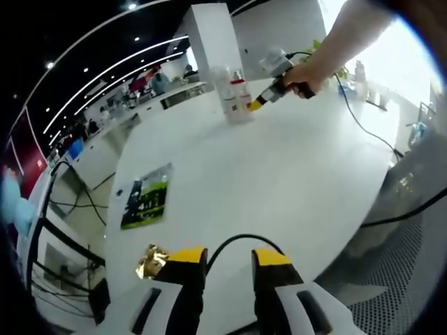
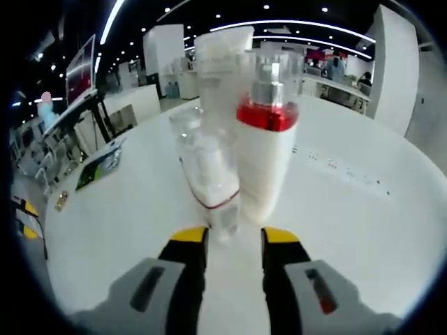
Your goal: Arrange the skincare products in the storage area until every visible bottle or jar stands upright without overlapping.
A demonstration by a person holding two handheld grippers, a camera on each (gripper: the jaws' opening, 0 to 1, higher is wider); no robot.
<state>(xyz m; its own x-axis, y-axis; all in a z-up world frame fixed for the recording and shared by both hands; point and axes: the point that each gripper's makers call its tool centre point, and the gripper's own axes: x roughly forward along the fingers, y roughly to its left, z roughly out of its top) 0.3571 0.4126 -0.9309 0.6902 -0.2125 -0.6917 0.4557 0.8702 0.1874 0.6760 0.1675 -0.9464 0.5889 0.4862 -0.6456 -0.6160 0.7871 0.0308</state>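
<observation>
Three skincare products stand upright and close together on the white round table (image 2: 363,209). They are a tall white bottle (image 2: 269,150) with a red band and clear cap, a small clear bottle (image 2: 209,181) with a thin red line, and a white tube (image 2: 222,56) behind them. My right gripper (image 2: 234,241) is open, and the small bottle's base stands just ahead of its yellow tips. In the left gripper view the same cluster of bottles (image 1: 234,94) is across the table. A hand holds the right gripper (image 1: 257,105) against it. My left gripper (image 1: 229,259) is open at the near table edge and holds nothing.
A green leaflet (image 1: 147,197) lies on the table's left side. A crumpled gold foil piece (image 1: 150,259) sits beside my left jaw. A black cable (image 1: 241,241) loops in front of the left gripper. Another cable (image 1: 363,122) trails from the hand. Desks and a white pillar (image 1: 209,35) stand behind.
</observation>
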